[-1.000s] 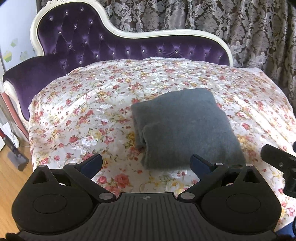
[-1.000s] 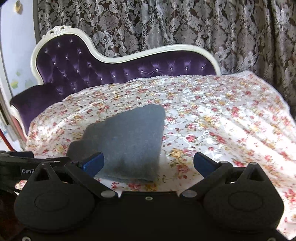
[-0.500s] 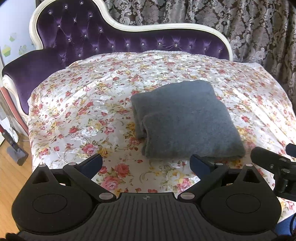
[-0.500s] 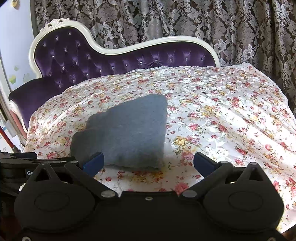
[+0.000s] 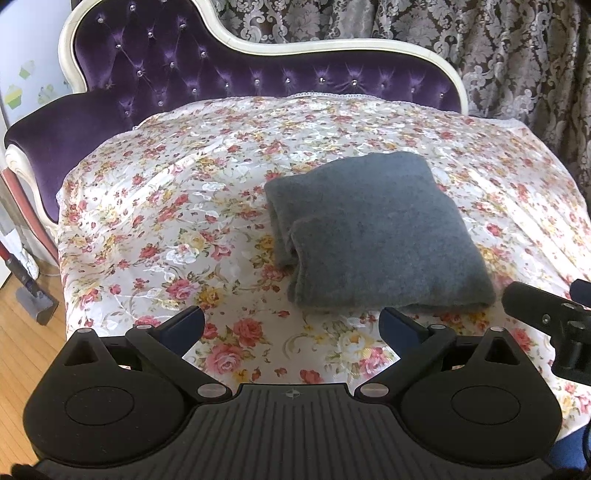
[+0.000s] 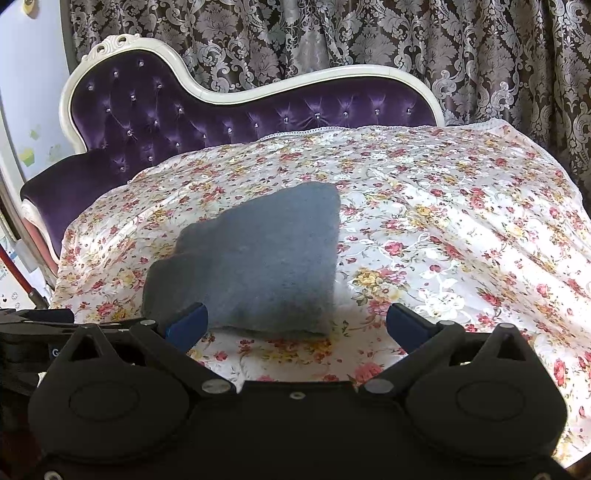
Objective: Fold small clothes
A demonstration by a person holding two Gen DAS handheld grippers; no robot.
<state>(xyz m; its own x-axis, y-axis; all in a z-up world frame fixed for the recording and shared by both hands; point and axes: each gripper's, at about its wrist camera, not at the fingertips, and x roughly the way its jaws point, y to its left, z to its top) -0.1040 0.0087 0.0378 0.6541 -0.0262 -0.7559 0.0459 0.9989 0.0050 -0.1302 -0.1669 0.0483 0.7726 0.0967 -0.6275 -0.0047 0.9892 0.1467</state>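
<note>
Left wrist view shows the folded grey garment [image 5: 373, 236] with its layered left edge (right wrist view [image 6: 255, 266] hides that). It lies on the floral sheet [image 5: 166, 221], just ahead of the left gripper [image 5: 291, 328] and the right gripper [image 6: 297, 325], both spread wide, empty.

Folded garment [image 5: 373, 236] on bedspread [image 5: 166, 221]; headboard [image 5: 184, 81] behind, curtain [image 5: 517, 55] behind headboard.

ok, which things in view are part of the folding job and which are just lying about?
Part of the job:
- grey folded garment, lying on the flowered sheet
- left claw, open, empty
- right claw, open, empty

Lying about:
- purple sofa back
- patterned curtain
- vacuum head on the wood floor
</note>
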